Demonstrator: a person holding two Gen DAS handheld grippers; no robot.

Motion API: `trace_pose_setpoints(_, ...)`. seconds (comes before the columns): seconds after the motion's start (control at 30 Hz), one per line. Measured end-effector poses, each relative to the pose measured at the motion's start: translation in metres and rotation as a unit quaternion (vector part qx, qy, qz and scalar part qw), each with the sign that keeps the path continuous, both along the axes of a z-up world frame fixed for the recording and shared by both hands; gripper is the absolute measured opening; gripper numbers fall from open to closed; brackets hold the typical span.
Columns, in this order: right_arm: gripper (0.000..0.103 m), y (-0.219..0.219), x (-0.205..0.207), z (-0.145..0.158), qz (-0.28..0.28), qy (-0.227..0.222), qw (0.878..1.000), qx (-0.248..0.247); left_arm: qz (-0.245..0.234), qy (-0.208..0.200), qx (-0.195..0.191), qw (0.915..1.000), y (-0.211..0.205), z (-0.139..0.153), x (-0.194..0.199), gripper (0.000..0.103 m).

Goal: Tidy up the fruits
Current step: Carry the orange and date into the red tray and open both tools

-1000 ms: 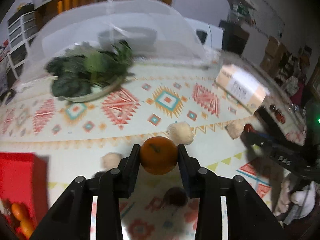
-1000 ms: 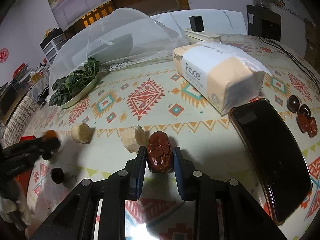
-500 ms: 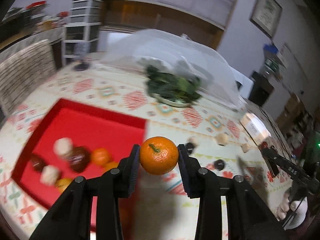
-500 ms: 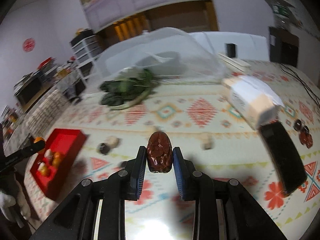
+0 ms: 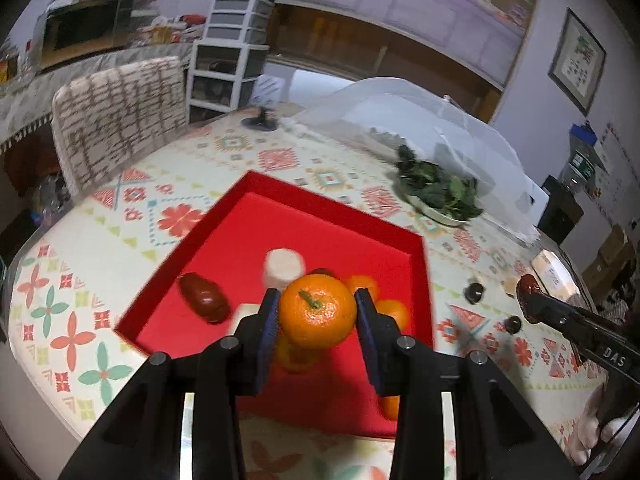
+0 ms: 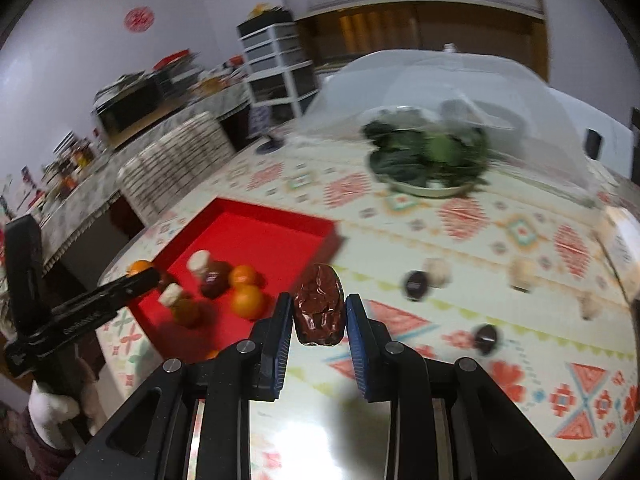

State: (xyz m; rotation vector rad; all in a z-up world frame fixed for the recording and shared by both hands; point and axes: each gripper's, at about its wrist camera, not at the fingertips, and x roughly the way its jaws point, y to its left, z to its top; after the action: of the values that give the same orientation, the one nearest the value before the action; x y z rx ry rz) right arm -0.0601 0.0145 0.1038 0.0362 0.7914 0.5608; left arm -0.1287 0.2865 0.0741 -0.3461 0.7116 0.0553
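My left gripper [image 5: 317, 312] is shut on an orange tangerine [image 5: 317, 310] and hangs over the near half of the red tray [image 5: 256, 216]. In the tray lie a dark red date [image 5: 205, 298], a white round piece [image 5: 283, 266] and several tangerines. My right gripper [image 6: 316, 312] is shut on a wrinkled dark red date [image 6: 319, 309], above the patterned tablecloth just right of the red tray [image 6: 260, 232]. From the left wrist view the right gripper [image 5: 528, 296] shows at the right edge with the date at its tip. The left gripper [image 6: 140, 276] with its tangerine appears at the left of the right wrist view.
Loose dark round fruits [image 6: 416, 284] and pale round pieces [image 6: 438, 271] lie on the tablecloth right of the tray. A plate of leafy greens [image 6: 430, 160] sits under a clear mesh dome [image 6: 460, 92] at the back. A woven chair back [image 5: 120, 116] stands at the table's far left edge.
Both grippers have swung left across the table with their fruits. The left one came from the loose fruits to over the red tray; the right one rose and now nears the tray's right side.
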Motion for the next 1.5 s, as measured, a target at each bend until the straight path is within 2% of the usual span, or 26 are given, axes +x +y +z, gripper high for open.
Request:
trace_pose_setpoints(0.33,0.029,0.089,0.022,-0.027,0.059,0.041,0.997,-0.004,0.024,0.022,-0.019,0.9993,0.044,-0.023,0.001,0.036)
trace_pose_setpoints(0.63,0.029,0.101,0.028,-0.040,0.066,0.061,0.996,-0.006,0.015,0.021,-0.019,0.9995,0.043,-0.028,0.009,0.036)
trace_pose_setpoints(0.77,0.029,0.106,0.022,-0.043,0.078,0.065,0.995,-0.006,0.018,0.020,-0.032,0.9991,0.045,-0.030,0.009,0.037)
trace_pose_setpoints(0.83,0.029,0.111,0.020,-0.047,0.088,0.070,0.994,-0.008,0.023,0.018,-0.037,0.9989,0.047,-0.029,0.007,0.041)
trace_pose_setpoints(0.93,0.029,0.114,0.018,-0.052,0.092,0.077,0.993,-0.007,0.035,0.012,-0.041,0.9985,0.051,-0.024,0.003,0.055)
trace_pose_setpoints(1.2,0.031,0.101,0.010,-0.042,0.082,0.068,0.994,0.005,0.052,-0.006,-0.045,0.9976,0.054,-0.008,-0.012,0.061)
trace_pose_setpoints(1.37,0.033,0.080,0.002,-0.026,0.063,0.052,0.996,0.023,0.053,-0.015,-0.039,0.9977,0.044,0.006,-0.022,0.074)
trace_pose_setpoints(1.43,0.039,0.067,-0.002,-0.021,0.050,0.046,0.997,0.031,0.058,-0.017,-0.027,0.9978,0.038,0.012,-0.027,0.081)
trace_pose_setpoints(1.5,0.040,0.053,-0.005,-0.019,0.036,0.044,0.998,0.039,0.063,-0.019,-0.012,0.9977,0.031,0.018,-0.031,0.086)
